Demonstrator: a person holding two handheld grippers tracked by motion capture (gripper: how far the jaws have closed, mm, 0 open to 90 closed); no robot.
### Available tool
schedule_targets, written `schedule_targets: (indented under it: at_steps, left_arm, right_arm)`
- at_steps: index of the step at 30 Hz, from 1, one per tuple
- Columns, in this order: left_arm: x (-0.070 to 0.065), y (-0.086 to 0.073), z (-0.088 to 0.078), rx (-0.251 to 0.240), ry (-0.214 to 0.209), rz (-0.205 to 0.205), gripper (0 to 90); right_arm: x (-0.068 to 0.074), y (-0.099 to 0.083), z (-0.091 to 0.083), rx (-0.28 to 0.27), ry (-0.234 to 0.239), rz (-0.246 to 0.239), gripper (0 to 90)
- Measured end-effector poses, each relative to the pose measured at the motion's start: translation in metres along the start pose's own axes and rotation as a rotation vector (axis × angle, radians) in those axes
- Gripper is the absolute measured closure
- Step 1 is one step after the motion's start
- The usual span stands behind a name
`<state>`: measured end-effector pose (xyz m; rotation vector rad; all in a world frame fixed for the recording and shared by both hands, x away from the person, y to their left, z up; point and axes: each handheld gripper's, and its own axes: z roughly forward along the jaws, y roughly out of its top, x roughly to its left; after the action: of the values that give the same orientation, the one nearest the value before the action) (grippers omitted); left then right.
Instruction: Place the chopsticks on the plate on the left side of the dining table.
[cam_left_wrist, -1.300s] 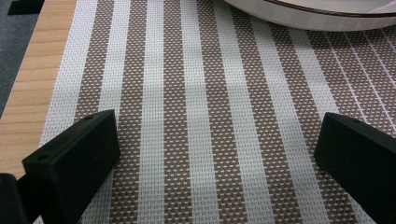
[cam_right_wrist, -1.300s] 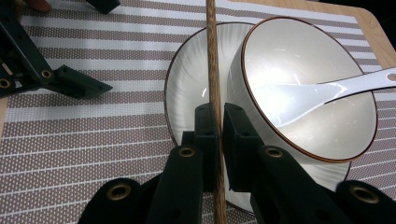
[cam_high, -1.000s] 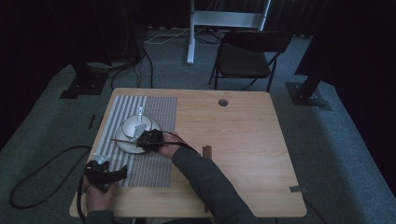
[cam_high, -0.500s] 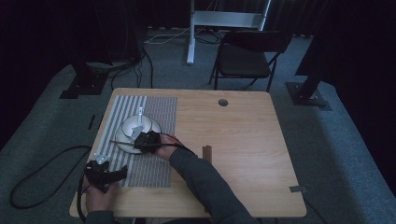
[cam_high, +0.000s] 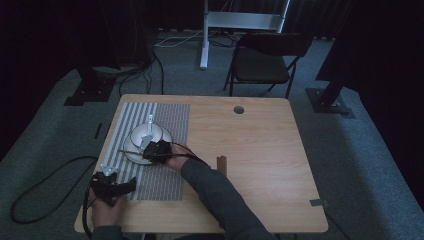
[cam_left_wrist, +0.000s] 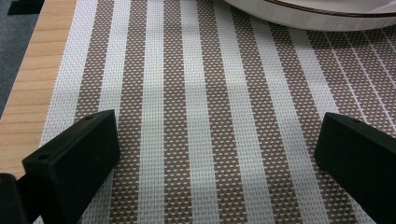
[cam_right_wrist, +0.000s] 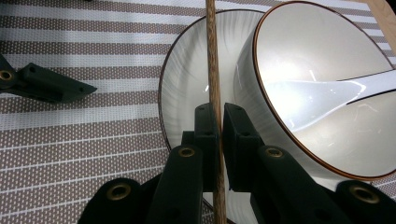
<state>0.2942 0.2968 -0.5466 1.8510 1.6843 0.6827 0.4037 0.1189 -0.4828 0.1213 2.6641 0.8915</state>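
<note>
**Right tool clamped on a chopstick over the plate**

Nearest us on the worktop (cam_high: 260, 150), we hold the left tool (cam_high: 116, 186) low over the striped placemat (cam_left_wrist: 201, 121), its 2 jaws spread wide with nothing between them. In the left gripper view the mat's brown and white bands run between the jaws toward the plate's rim at the top.

Farther in, our right tool (cam_right_wrist: 215, 122) is closed tight on 1 wooden chopstick (cam_right_wrist: 212, 56), which runs straight ahead across the white plate (cam_right_wrist: 187, 88). Just beside the stick, a white bowl (cam_right_wrist: 317, 88) with a dark rim sits on that plate, holding a white spoon (cam_right_wrist: 327, 91).

A small brown block (cam_high: 221, 164) lies on bare wood to the right. Beyond the worktop stands a dark folding chair (cam_high: 265, 62).
</note>
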Motion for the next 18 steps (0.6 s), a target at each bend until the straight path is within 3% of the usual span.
schedule_targets:
  at_steps: [18]
  left_arm:
    - [0.0001, -0.0001, 0.0001, -0.001, 0.001, 0.001, 0.2]
  right_arm:
    - [0.0001, 0.0000, 0.0095, 0.014, 0.000, -0.013, 85.0]
